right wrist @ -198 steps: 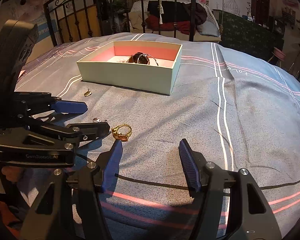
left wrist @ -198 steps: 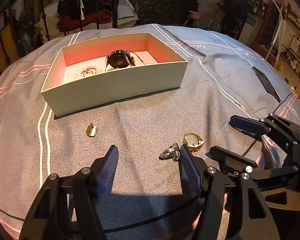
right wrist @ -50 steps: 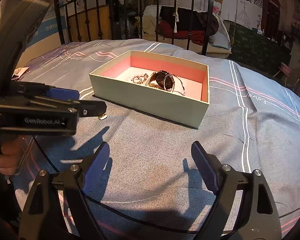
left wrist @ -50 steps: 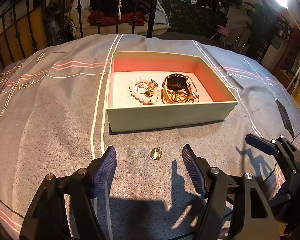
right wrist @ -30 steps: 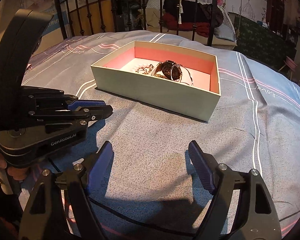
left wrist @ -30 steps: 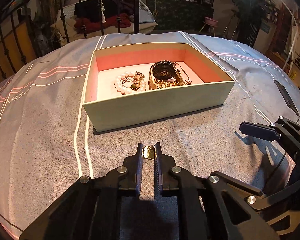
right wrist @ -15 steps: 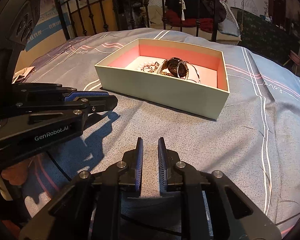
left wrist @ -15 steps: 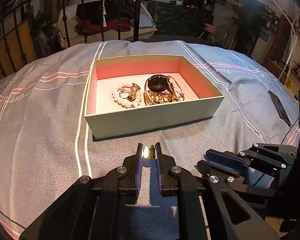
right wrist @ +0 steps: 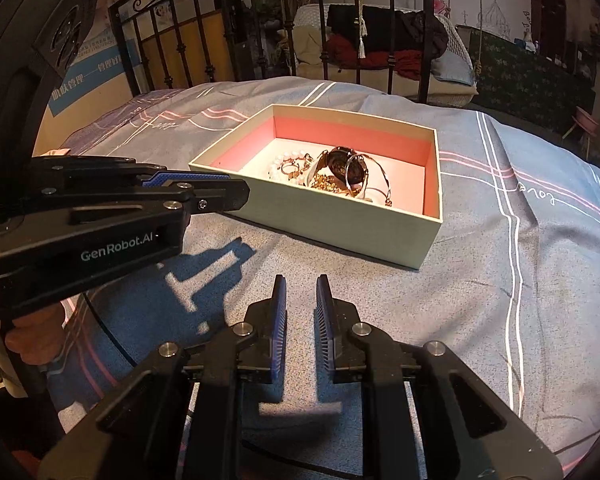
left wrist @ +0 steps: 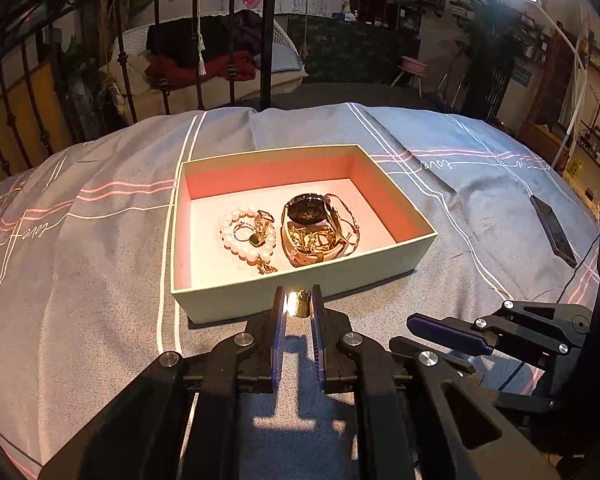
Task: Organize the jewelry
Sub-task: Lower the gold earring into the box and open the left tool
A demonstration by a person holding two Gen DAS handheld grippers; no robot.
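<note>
My left gripper [left wrist: 298, 300] is shut on a small gold earring [left wrist: 300, 303] and holds it above the bedspread, just short of the near wall of the open jewelry box [left wrist: 268, 300]. The box has a pink lining and holds a pearl bracelet [left wrist: 247, 240], a ring, a dark-faced watch [left wrist: 310, 210] and gold chains. My right gripper [right wrist: 301, 292] is shut and empty, low over the bedspread in front of the box [right wrist: 340, 224]. The left gripper also shows in the right wrist view [right wrist: 220, 196], at the box's near left corner.
A grey bedspread [left wrist: 80, 280] with white and pink stripes covers the bed. A dark phone [left wrist: 552, 228] lies at the right. A black iron bed rail [left wrist: 268, 40] stands behind, with clothes on a chair beyond it.
My left gripper has lifted the gold earring and carried it forward toward the box's near wall. My right gripper stays shut and has moved slightly closer to the box.
</note>
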